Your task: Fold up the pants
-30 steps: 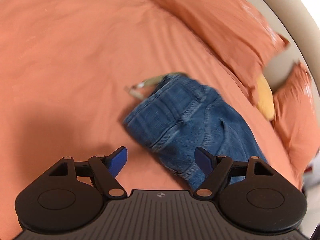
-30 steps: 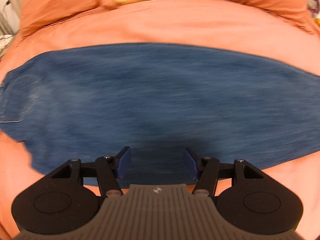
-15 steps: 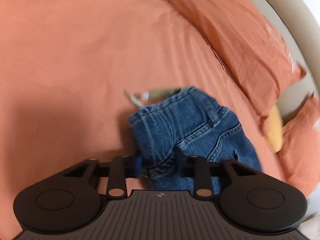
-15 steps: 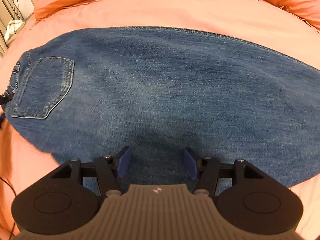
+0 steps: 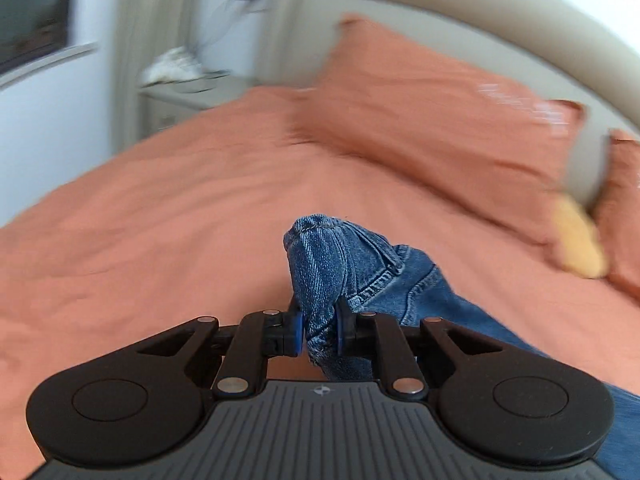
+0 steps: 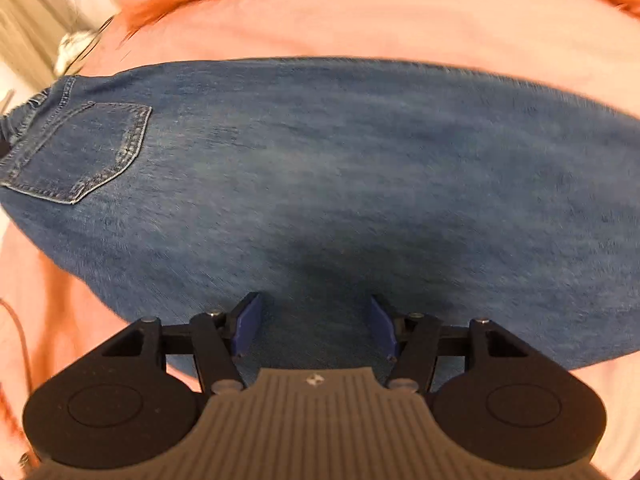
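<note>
**Left gripper lifts waistband off the bed**

Half a second on, my left gripper (image 5: 319, 331) has raised the bunched denim it closed on, so its camera now looks across the bed (image 5: 160, 220) toward the headboard (image 5: 460, 32) instead of down at the sheet. Its blue fingers (image 5: 297, 330) stand narrow, clamped on a fold of the jeans (image 5: 332, 272) at the waistband end. From there the cloth trails down and to the right onto the sheet. A nightstand (image 5: 176, 96) shows blurred at far left, two orange pillows (image 5: 440, 120) lean on the headboard, and something yellow (image 5: 580, 248) sits between them, too blurred for me to name. On my right, the jeans (image 6: 340, 180) lie spread flat across the bed (image 6: 360, 16), back pocket (image 6: 84, 152) at the left end. My right gripper (image 6: 314, 326) hangs over their near edge, fingers (image 6: 248, 322) wide apart and holding nothing.
</note>
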Motion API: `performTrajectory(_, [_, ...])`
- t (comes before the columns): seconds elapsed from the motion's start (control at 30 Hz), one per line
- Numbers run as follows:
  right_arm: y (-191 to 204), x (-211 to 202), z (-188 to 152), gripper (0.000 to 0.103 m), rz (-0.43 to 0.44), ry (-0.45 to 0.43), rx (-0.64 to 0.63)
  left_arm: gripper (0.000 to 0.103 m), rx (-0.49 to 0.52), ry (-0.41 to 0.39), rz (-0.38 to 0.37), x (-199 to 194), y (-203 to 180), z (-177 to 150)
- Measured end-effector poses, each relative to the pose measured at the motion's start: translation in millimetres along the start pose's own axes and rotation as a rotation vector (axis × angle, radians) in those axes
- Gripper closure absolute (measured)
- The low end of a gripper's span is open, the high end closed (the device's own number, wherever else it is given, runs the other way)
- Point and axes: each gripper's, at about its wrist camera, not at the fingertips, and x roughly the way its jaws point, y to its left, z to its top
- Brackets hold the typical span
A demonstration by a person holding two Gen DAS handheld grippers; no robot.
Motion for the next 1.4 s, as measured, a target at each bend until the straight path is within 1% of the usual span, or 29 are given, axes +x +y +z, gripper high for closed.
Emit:
performTrajectory(0.07, [21,14,-5,0.047,0.03,0.032,-0.044,0.087,-0.012,0.026,0.081,12,37,-1])
performTrajectory(0.1, [32,22,-7,0.047,0.041,0.046,-0.069,0.087,-0.016,0.052,0.119,20,54,-4])
performTrajectory(0.13, [42,30,-8,0.048,0.051,0.06,-0.096,0.087,-0.015,0.088,0.138,30,68,-9])
performTrajectory(0.2, [58,42,-8,0.045,0.042,0.073,-0.144,0.086,-0.013,0.144,0.116,46,86,-19])
performTrajectory(0.27, [72,50,-3,0.044,0.014,0.082,-0.206,0.085,0.016,0.152,0.119,56,87,-28])
performTrajectory(0.33, [80,53,9,0.045,-0.007,0.103,-0.261,0.08,0.025,0.182,0.128,69,84,-32])
performTrajectory(0.4, [89,48,21,0.045,-0.012,0.125,-0.307,0.06,0.036,0.223,0.137,75,91,-28])
performTrajectory(0.43, [88,45,28,0.045,-0.016,0.132,-0.331,0.053,0.04,0.228,0.141,75,94,-26])
performTrajectory(0.47, [86,41,36,0.045,-0.022,0.135,-0.357,0.04,0.056,0.217,0.15,71,96,-24])
performTrajectory(0.5, [83,37,44,0.045,-0.03,0.136,-0.378,0.03,0.086,0.208,0.16,68,99,-20])
performTrajectory(0.57, [76,26,60,0.045,-0.055,0.138,-0.426,0.027,0.141,0.194,0.162,58,101,-12])
performTrajectory(0.6, [73,20,68,0.045,-0.07,0.14,-0.454,0.027,0.16,0.199,0.142,53,102,-7])
performTrajectory(0.7, [53,12,92,0.045,-0.129,0.138,-0.556,0.025,0.201,0.202,0.09,45,101,7])
performTrajectory(0.77, [45,17,104,0.046,-0.161,0.155,-0.638,0.024,0.232,0.206,0.056,46,94,15])
performTrajectory(0.83, [35,18,114,0.047,-0.18,0.167,-0.7,0.024,0.25,0.199,0.018,51,84,21])
performTrajectory(0.93, [17,20,126,0.047,-0.196,0.174,-0.757,0.024,0.27,0.217,-0.027,65,62,22])
performTrajectory(1.0, [-6,18,130,0.047,-0.205,0.184,-0.782,0.025,0.29,0.231,-0.035,77,44,19])
performTrajectory(1.1, [-49,12,137,0.047,-0.239,0.212,-0.817,0.025,0.332,0.272,-0.058,95,15,10])
performTrajectory(1.2, [-96,6,143,0.049,-0.291,0.247,-0.821,0.026,0.385,0.291,-0.071,107,-11,1])
performTrajectory(1.27, [-128,-1,148,0.05,-0.328,0.263,-0.812,0.026,0.407,0.316,-0.071,116,-24,-3])
performTrajectory(1.3, [-142,-4,150,0.05,-0.339,0.267,-0.806,0.026,0.416,0.335,-0.063,122,-30,-5])
performTrajectory(1.4, [-173,-12,154,0.054,-0.344,0.27,-0.791,0.026,0.443,0.363,-0.009,137,-43,-11])
